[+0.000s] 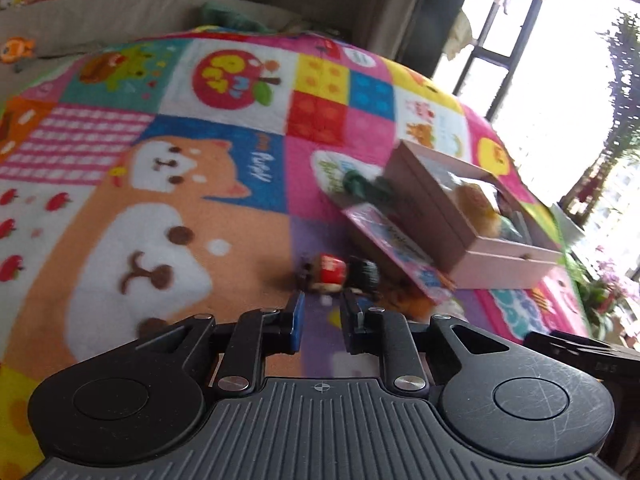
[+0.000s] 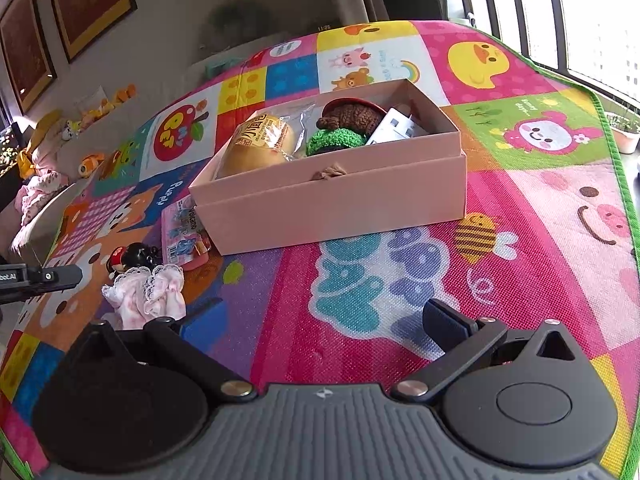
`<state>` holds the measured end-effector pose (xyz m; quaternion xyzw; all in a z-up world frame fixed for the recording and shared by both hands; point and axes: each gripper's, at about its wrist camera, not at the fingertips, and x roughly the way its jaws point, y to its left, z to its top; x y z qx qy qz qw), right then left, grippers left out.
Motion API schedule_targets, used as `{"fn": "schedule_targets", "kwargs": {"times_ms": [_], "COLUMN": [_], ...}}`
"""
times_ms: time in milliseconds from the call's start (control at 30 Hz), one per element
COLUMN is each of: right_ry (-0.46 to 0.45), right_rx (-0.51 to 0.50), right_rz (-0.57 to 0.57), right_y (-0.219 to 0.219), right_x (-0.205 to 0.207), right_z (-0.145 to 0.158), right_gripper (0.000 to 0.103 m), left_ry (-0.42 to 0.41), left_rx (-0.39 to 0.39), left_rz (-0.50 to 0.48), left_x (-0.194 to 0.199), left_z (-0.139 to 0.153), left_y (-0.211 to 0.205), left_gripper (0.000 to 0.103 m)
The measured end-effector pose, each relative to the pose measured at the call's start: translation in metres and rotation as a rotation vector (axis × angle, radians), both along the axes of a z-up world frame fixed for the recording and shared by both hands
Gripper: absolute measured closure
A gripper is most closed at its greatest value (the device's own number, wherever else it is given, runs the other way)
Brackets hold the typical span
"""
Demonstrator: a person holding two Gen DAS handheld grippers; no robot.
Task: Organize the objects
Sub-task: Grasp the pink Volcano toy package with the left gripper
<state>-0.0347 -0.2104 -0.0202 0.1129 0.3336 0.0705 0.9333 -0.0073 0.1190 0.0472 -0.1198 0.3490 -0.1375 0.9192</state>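
A pink open box (image 2: 332, 200) stands on the colourful play mat (image 2: 400, 272). Inside it lie a wrapped bread bun (image 2: 260, 140), a brown crochet toy (image 2: 348, 114), a green crochet piece (image 2: 336, 140) and a white item (image 2: 396, 124). Left of the box lie a pink card pack (image 2: 184, 228), a small red and black figurine (image 2: 132, 256) and a white lace cloth (image 2: 144, 296). My right gripper (image 2: 324, 320) is open over the mat, holding nothing. My left gripper (image 1: 322, 320) is shut with nothing between its fingers, just short of the figurine (image 1: 332, 272). The left wrist view is blurred.
A grey sofa (image 2: 52, 168) with soft toys runs along the mat's far left side. Framed pictures hang on the wall behind it. Windows (image 2: 580, 20) and a potted plant (image 2: 624, 132) line the right side. The mat's green edge (image 2: 616, 152) runs close to them.
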Motion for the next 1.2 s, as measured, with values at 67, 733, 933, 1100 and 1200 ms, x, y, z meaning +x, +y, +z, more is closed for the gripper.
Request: {"fn": "schedule_targets", "kwargs": {"times_ms": [67,733,933,1100,1200], "right_ry": [0.001,0.017,0.057,0.067,0.06], "right_rx": [-0.006,-0.036,-0.187,-0.239,-0.224], "right_rz": [0.0,0.008,0.04,0.059,0.055], "right_y": [0.001,0.006,0.026,0.033,0.031], "right_x": [0.0,0.002,0.007,0.008,0.006], "right_z": [0.0,0.0,-0.001,-0.001,-0.001], "right_gripper": [0.0,0.0,0.0,0.0,0.0], "left_ry": [0.016,0.049,0.053,0.086,0.122], "left_rx": [-0.042,0.179,0.237,0.132,-0.098], "left_rz": [-0.064,0.007,-0.053,-0.053,0.016], "left_x": [0.001,0.036,0.037,0.043,0.052], "left_z": [-0.002,-0.024,-0.024,-0.023,-0.018], "left_y": [-0.014,-0.062,-0.078,-0.083,-0.068], "left_gripper": [0.082,0.082,0.054,0.029,0.031]}}
